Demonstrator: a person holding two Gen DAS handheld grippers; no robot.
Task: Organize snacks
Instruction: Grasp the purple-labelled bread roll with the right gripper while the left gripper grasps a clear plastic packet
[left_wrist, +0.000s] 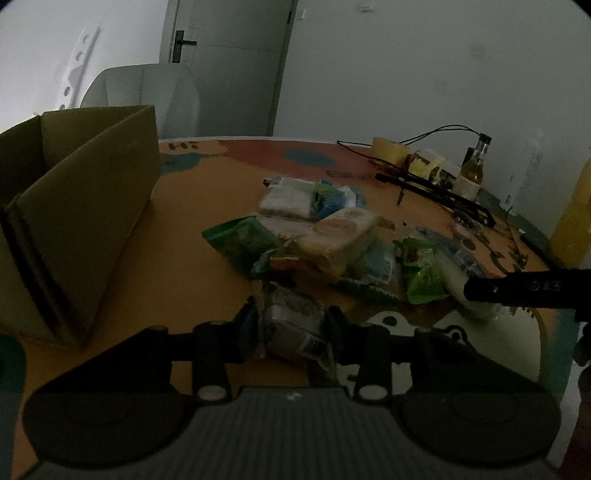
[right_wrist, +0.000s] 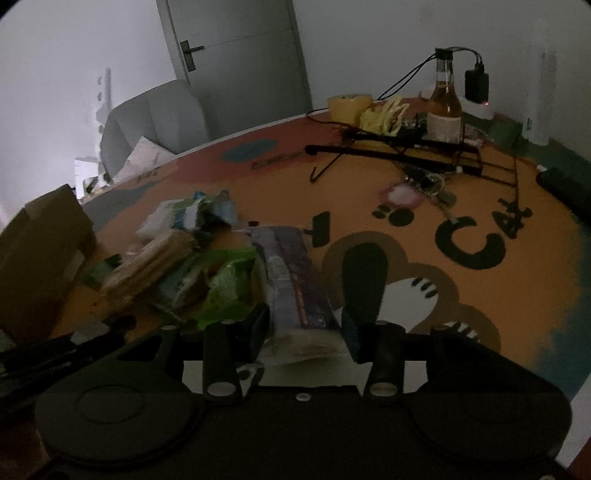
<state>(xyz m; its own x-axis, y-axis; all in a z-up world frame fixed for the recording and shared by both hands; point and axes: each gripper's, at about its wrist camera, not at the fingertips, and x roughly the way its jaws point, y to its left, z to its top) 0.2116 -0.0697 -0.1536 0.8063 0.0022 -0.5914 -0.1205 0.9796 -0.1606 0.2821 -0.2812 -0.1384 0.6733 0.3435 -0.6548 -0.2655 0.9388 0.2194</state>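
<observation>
the round table (left_wrist: 192, 221) with its orange cartoon cloth fills both views. a cardboard box (left_wrist: 77, 229) stands open at its left edge. the heap of snacks (left_wrist: 332, 236) lies mid-table, right of the box. a glass bottle (right_wrist: 445, 107) stands at the far right, beside a yellow tape roll (right_wrist: 349, 105). the left gripper (left_wrist: 291, 325) is clenched on a clear packet (left_wrist: 295, 325), near the table's front. the right gripper (right_wrist: 304, 328) grasps a long wrapped pack (right_wrist: 295, 291) at the heap's right side.
</observation>
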